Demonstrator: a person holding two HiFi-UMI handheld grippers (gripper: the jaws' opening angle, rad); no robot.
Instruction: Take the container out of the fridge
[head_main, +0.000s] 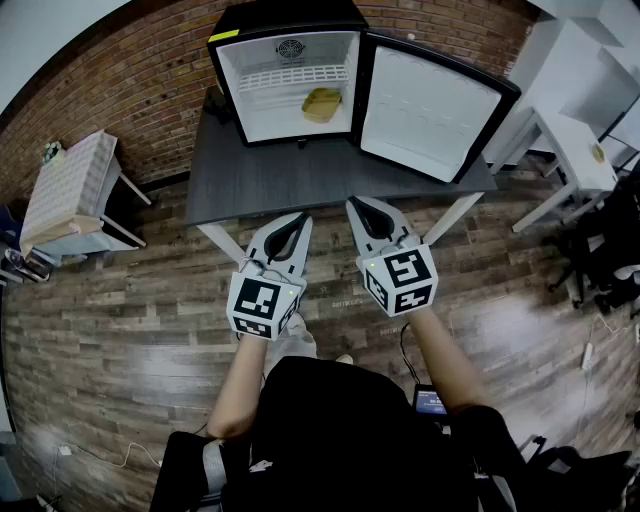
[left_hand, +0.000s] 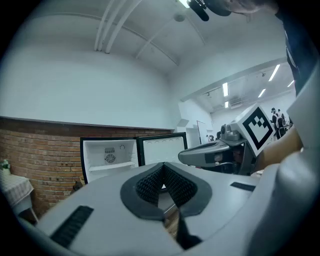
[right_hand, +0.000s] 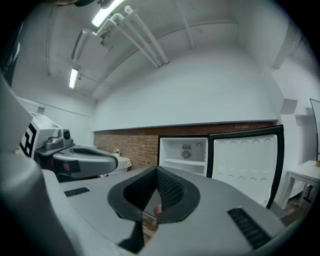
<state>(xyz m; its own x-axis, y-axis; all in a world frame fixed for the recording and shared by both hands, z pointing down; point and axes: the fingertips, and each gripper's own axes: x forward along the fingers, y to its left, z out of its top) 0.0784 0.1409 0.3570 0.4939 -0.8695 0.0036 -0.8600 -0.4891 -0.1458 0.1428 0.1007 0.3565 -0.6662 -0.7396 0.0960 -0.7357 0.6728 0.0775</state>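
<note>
The container (head_main: 322, 104) sits on the fridge (head_main: 228, 90) floor, door wide open, up on the table (head_main: 300, 180). It's roughly 12 o'clock and well away from the left gripper (head_main: 300, 218) and right gripper (head_main: 358, 205). Both are pinched together and empty, and I'd say neither is clearly nearer.

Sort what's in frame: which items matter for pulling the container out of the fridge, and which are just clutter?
Job:
- black mini fridge, door open
- pale yellow container inside it, under the wire shelf
- left tool, shut
- right tool, shut
- dark grey table carrying the fridge

Lying about:
- small table with checked cloth
- white desk
</note>
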